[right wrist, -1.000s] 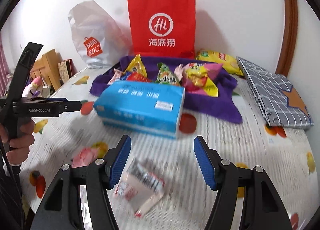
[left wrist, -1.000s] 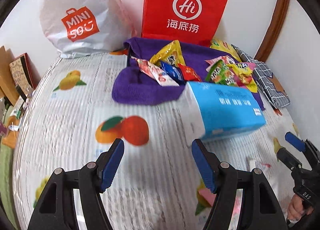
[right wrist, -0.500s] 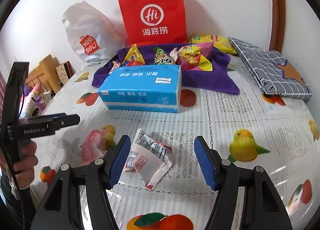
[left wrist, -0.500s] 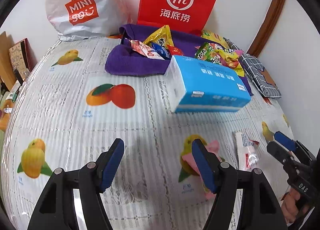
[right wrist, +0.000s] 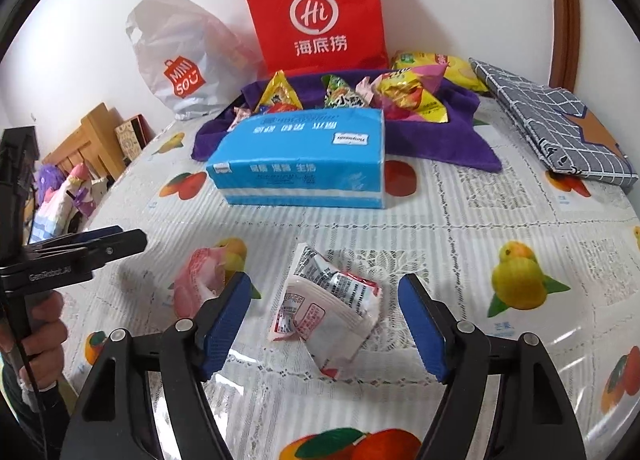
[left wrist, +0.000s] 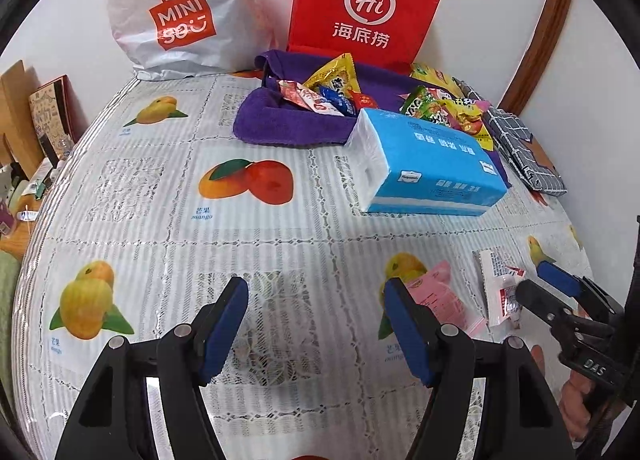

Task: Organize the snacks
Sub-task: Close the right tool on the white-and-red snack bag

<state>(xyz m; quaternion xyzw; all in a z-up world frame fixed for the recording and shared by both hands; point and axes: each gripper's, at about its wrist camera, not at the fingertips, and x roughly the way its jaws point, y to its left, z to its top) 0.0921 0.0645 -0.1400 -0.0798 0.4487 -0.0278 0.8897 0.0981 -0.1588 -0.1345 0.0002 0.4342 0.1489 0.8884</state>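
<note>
A crumpled white and red snack packet (right wrist: 328,308) lies flat on the fruit-print tablecloth (right wrist: 500,220). It sits between the fingers of my right gripper (right wrist: 326,320), whose jaws are opening; the pads stand clear of it on both sides. A pink packet (right wrist: 200,280) lies just left of it. My left gripper (left wrist: 316,324) hangs open over bare cloth, with the pink packet (left wrist: 440,300) beside its right finger. The white packet (left wrist: 498,288) and the right gripper (left wrist: 540,288) show at the right of the left wrist view. Several bright snack bags (left wrist: 332,92) lie on a purple towel (left wrist: 280,124) at the back.
A blue tissue pack (right wrist: 304,164) lies in front of the towel. A red paper bag (right wrist: 320,12) and a white plastic bag (right wrist: 180,60) stand against the wall. A folded grey checked cloth (right wrist: 560,128) lies at the back right. Clutter sits past the table's left edge (right wrist: 60,196).
The left gripper has drawn back toward the table's near side, leaving the tissue pack farther off. The right jaws have widened, and the white packet now lies squarely between them.
</note>
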